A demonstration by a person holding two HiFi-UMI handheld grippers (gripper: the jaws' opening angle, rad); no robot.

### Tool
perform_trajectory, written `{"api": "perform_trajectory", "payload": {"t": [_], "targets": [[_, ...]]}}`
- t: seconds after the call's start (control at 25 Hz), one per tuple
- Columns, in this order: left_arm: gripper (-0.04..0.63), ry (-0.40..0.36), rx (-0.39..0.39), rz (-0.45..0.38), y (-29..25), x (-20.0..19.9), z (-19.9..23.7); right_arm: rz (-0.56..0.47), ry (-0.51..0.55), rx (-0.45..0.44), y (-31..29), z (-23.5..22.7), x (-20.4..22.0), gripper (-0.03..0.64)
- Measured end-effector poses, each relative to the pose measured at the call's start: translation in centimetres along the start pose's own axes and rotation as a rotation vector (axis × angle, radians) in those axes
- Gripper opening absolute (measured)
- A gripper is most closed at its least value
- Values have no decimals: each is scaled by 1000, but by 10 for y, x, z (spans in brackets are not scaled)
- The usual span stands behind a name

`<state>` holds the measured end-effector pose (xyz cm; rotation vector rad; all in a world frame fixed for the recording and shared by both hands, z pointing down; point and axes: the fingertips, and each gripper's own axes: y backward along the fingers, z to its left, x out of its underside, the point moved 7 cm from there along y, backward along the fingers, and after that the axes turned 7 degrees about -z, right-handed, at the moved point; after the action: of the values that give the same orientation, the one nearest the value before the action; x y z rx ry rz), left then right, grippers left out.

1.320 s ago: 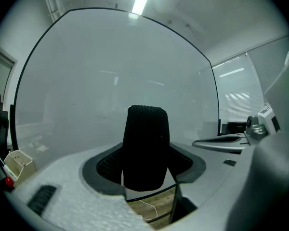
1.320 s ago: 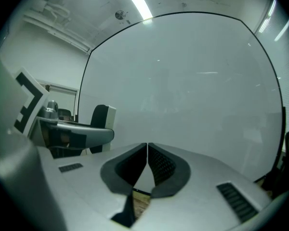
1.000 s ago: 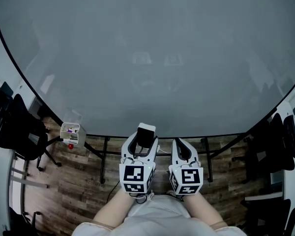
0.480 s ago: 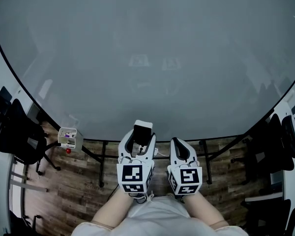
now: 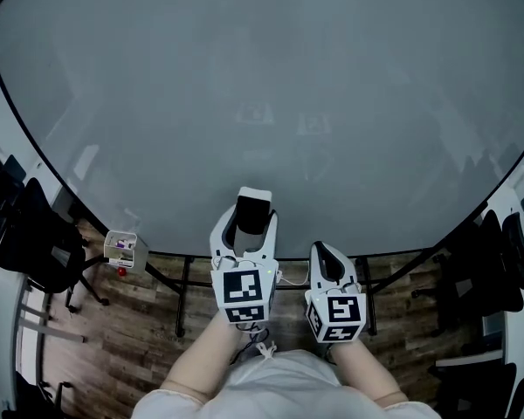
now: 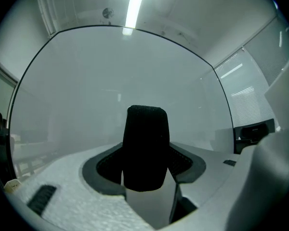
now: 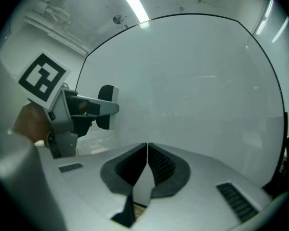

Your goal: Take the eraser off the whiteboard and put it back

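Eraser [image 6: 145, 148] pinched in left hand-held gripper [image 5: 247, 225], its flanks hidden; right hand-held gripper [image 5: 323, 256] pressed together

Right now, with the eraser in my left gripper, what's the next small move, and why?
Probably ease the left gripper forward until the eraser meets the whiteboard. Its jaws clamp the eraser, which faces the board; the right gripper is shut and empty.

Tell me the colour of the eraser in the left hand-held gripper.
Black eraser, clearest in the left gripper view.
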<state>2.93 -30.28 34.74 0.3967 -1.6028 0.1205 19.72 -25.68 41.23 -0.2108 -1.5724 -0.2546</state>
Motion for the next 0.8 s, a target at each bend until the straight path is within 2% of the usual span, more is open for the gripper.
{"api": "perform_trajectory", "payload": {"t": [0.12,0.32,0.52,0.8], "targets": [[262,-33,-19,2,-14,3,-1,3,-2,-3,-2,-6,1,29],[262,-15,-29,12,-28,8,-6,25,-7,-7,-4,-18,7,29],[262,-53,-68,-5,-32,8,-7,44,-16,-9,-10,-22,11,29],[264,-23,-82,-39,-31,8,-8,42,-37,-25,-13,-21,13,29]]}}
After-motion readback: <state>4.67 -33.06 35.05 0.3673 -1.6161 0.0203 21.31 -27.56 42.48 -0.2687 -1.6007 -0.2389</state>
